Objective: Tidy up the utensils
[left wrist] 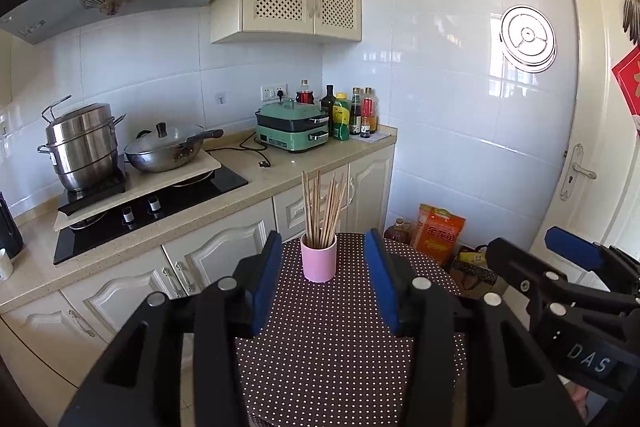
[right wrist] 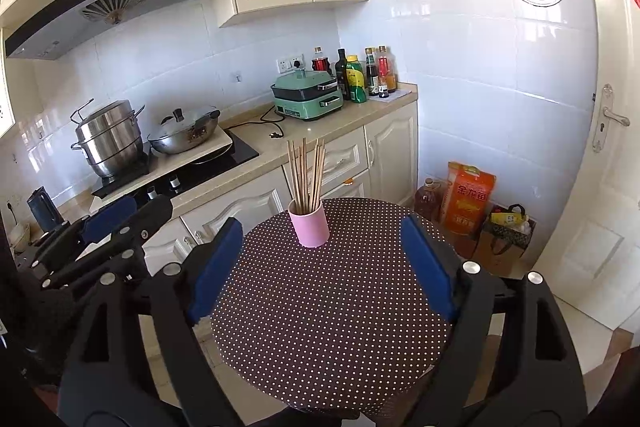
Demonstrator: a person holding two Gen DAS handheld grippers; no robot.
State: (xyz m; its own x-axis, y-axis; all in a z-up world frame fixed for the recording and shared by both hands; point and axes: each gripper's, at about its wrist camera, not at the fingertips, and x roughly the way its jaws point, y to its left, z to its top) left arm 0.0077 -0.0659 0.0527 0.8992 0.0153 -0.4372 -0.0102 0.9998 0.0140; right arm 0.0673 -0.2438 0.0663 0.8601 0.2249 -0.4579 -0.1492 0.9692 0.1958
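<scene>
**Chopsticks in the cup, both grippers empty**

While my left gripper (left wrist: 324, 279) hangs partly open and empty, the chopsticks (left wrist: 322, 207) stand in the pink cup (left wrist: 319, 261) on the dotted table (left wrist: 340, 347); my right gripper (right wrist: 324, 267) gapes wide, empty. Sorting looks done; next I'd check for strays.

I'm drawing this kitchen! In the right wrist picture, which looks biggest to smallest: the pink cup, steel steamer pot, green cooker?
1. Steel steamer pot and green cooker: too alike to rank.
2. Pink cup: smallest, though it sits nearest the camera, so it looks bigger than it really is.
</scene>
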